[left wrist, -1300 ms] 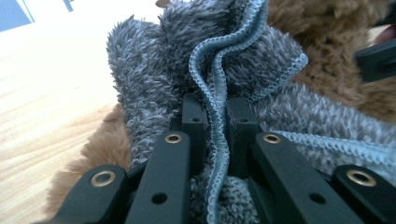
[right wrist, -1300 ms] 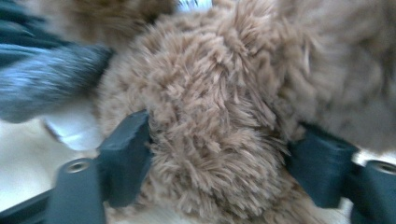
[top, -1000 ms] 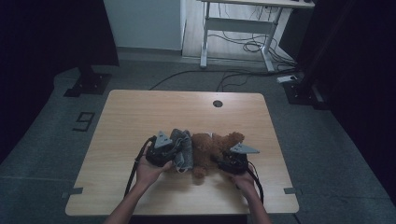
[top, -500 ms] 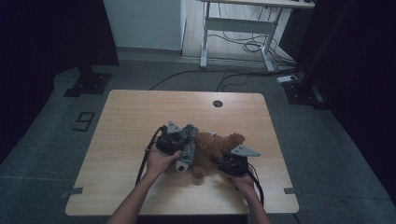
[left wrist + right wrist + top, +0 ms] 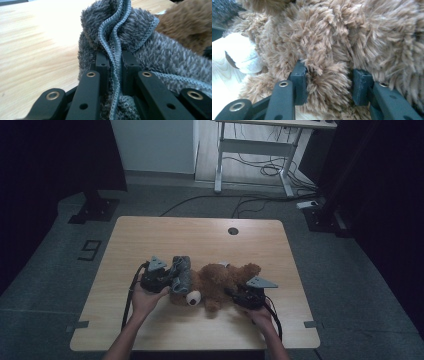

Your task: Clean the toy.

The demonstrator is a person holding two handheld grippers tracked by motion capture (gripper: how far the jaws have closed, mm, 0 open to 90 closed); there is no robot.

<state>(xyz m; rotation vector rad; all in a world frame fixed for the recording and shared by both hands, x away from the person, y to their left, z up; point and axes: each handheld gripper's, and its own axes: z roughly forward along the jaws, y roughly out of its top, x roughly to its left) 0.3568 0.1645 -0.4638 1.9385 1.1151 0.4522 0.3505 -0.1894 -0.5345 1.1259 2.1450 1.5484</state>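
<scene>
A brown teddy bear [image 5: 222, 280] lies on its side on the wooden table [image 5: 200, 240], near the front edge, white muzzle [image 5: 193, 298] toward me. A grey fleece garment [image 5: 181, 272] covers its head end. My left gripper [image 5: 167, 281] is shut on the garment's stitched hem [image 5: 115, 53], the cloth pinched between both pads. My right gripper [image 5: 235, 296] is shut on the bear's brown fur [image 5: 329, 75], which bulges between its pads [image 5: 299, 82]. In the right gripper view the white muzzle [image 5: 240, 53] shows at left.
A round cable hole [image 5: 233, 231] sits near the table's far edge. Beyond the table stand a white desk frame [image 5: 260, 150] with cables on the floor and dark stands [image 5: 95, 205] at left. The table's far half is bare wood.
My left hand first went right and away from me, then came back left and nearer, drawing the grey garment along the bear's head. The right gripper and the bear's body stayed put.
</scene>
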